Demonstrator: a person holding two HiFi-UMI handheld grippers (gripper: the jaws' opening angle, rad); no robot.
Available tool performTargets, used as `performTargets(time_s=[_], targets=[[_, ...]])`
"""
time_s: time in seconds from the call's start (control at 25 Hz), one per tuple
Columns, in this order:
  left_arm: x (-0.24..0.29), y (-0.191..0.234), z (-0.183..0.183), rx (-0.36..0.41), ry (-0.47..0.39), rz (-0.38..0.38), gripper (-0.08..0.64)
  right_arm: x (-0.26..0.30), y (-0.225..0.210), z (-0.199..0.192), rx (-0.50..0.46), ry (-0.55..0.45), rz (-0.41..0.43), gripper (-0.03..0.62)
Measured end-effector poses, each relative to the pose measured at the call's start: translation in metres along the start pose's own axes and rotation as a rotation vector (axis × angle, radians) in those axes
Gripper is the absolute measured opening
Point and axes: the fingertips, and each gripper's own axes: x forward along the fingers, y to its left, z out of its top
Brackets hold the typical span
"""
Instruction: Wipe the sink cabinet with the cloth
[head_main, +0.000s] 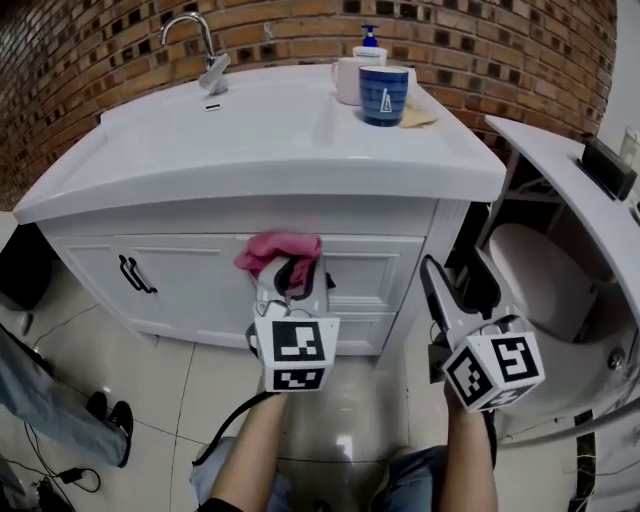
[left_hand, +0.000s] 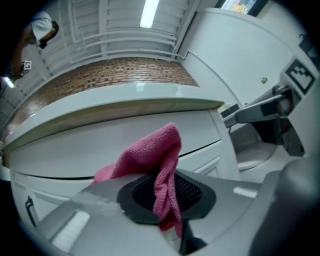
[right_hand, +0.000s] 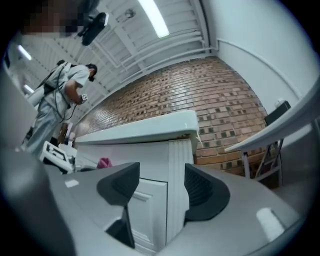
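The white sink cabinet (head_main: 190, 268) stands in front of me under a wide white countertop (head_main: 270, 140). A pink cloth (head_main: 278, 250) is bunched against the cabinet's front just below the counter edge, with my left gripper (head_main: 293, 275) shut on it. In the left gripper view the cloth (left_hand: 150, 155) drapes over the dark pad, and the left gripper (left_hand: 167, 200) points up at the cabinet (left_hand: 100, 145). My right gripper (head_main: 432, 275) hangs open and empty beside the cabinet's right corner. The right gripper (right_hand: 160, 187) frames that fluted corner post (right_hand: 177, 185) between its jaws.
On the counter are a faucet (head_main: 205, 50), a white mug (head_main: 348, 80), a blue mug (head_main: 384, 94) and a soap bottle (head_main: 369, 42). Black handles (head_main: 135, 273) sit on the left door. A white toilet (head_main: 540, 270) crowds the right side. Someone's leg and shoes (head_main: 70, 410) are at the left.
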Motion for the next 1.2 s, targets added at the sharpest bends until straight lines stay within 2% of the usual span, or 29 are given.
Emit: performTargets(time_s=[0.08,0.16,0.2,0.28,0.4,0.56,0.64,0.72,0.84,1.0,1.08,1.2], targets=[[0.010,-0.036,0.006,0.023,-0.012,-0.084,0.052,0.014,-0.012,-0.012,0.048,-0.002,-0.017,0.276],[0.018,-0.071,0.004,0.044,-0.018,-0.159,0.052,0.025,-0.023,-0.031,0.043,0.029,-0.051,0.276],[0.021,-0.086,0.004,0.060,-0.020,-0.191,0.052,0.027,-0.032,-0.036,0.047,0.034,-0.083,0.276],[0.027,-0.111,0.006,0.070,-0.029,-0.251,0.052,0.023,-0.056,-0.032,0.119,-0.008,-0.159,0.276],[0.036,-0.139,0.015,0.019,-0.049,-0.336,0.051,0.005,-0.086,-0.010,0.209,-0.105,-0.237,0.276],[0.044,-0.169,0.018,-0.032,-0.053,-0.439,0.051,-0.015,-0.102,0.000,0.158,-0.119,-0.302,0.276],[0.041,-0.170,0.016,-0.076,-0.049,-0.443,0.051,-0.022,-0.103,0.004,0.152,-0.116,-0.313,0.276],[0.028,-0.155,0.016,-0.139,-0.048,-0.411,0.051,-0.026,-0.100,0.007,0.138,-0.113,-0.312,0.276],[0.004,-0.101,0.005,-0.241,-0.039,-0.311,0.051,-0.025,-0.091,0.005,0.107,-0.092,-0.290,0.276],[-0.029,0.013,-0.016,-0.305,-0.039,-0.057,0.051,-0.016,-0.071,-0.003,0.088,-0.065,-0.237,0.276],[-0.046,0.062,-0.024,-0.285,-0.048,0.070,0.051,-0.011,-0.063,-0.008,0.083,-0.053,-0.218,0.276],[-0.063,0.107,-0.037,-0.181,-0.028,0.215,0.051,-0.009,-0.056,-0.013,0.079,-0.040,-0.197,0.276]])
